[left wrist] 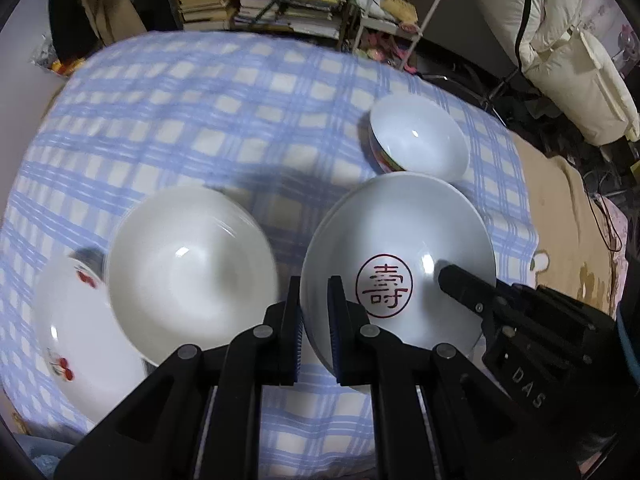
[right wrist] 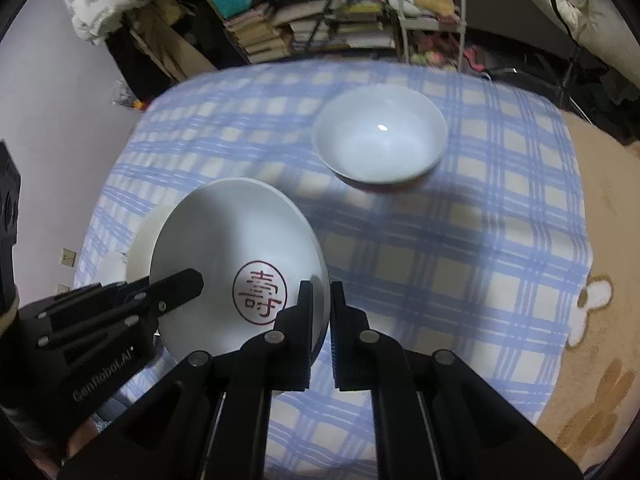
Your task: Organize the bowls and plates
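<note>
Gripping glossy white ceramic plate with red circular seal character (left wrist: pixel 400 256) from two sides: left gripper (left wrist: pixel 318 320) pinched on its 9 o'clock rim, right gripper (right wrist: pixel 322 320) pinched on the opposite rim, 3 o'clock in the right wrist view. Both sets of jaws nearly closed, only thin rim between pads. Plate looks clear of the blue-and-cream checked tablecloth (left wrist: pixel 224 120), tilted, far edge higher.

Handling, judged: stiff, glazed, slippery, brittle. Moderately heavy for a rim pinch. Edge grip gives little contact area, so likely to pivot or slide out if one side loosens. Best hold: rim at opposite points, pads square to the edge, both sides level. Avoid knocking neighbouring crockery.

Looks: shallow, wide, plain white, smooth sheen with one light glint near the seal. Red ring around stylised red character, off centre toward the near side.

Neighbours in left wrist view: plain white deep ceramic dish (left wrist: pixel 192 276) at 9 o'clock of the held plate, close by, apparently resting partly on a white plate with red cherry prints (left wrist: pixel 76 344) further at 8 o'clock. Small white bowl with coloured outer band (left wrist: pixel 418 138) at 12 o'clock, near, contact unclear. Likely stacking targets: plates together, bowl apart.
</note>
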Motion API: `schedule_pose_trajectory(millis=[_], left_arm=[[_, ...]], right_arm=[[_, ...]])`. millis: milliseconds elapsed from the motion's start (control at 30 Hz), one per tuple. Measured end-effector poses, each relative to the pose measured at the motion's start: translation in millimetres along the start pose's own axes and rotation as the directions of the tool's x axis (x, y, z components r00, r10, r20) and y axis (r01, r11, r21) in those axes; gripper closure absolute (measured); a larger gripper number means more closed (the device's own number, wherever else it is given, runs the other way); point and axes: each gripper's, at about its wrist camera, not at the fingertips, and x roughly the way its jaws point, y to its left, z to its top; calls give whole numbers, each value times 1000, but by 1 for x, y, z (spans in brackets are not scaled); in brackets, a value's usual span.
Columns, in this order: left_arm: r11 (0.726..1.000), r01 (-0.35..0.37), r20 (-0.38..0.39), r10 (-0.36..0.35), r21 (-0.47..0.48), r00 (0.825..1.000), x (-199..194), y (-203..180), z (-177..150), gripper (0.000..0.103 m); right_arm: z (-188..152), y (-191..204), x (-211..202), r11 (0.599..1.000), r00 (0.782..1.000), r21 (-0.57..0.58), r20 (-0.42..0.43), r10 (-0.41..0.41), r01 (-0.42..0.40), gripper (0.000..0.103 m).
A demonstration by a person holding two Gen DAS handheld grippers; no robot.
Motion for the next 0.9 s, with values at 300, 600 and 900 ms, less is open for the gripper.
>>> schedule_pose_trajectory(millis=[300,600,900], left_arm=[[997,-78,47,78,12,996,-28,23,1,92],[994,-106,57,108,-34,992,-38,65,-12,91],[991,-129,97,131,-25,987,-35,94,-26,91]], right_arm=[[1,34,-11,999,996,-22,78,50,-49,94],[-7,72,8,995,992,-43,84,98,-95,94],[-2,100,21,985,988,-125,88,128,-116,94]])
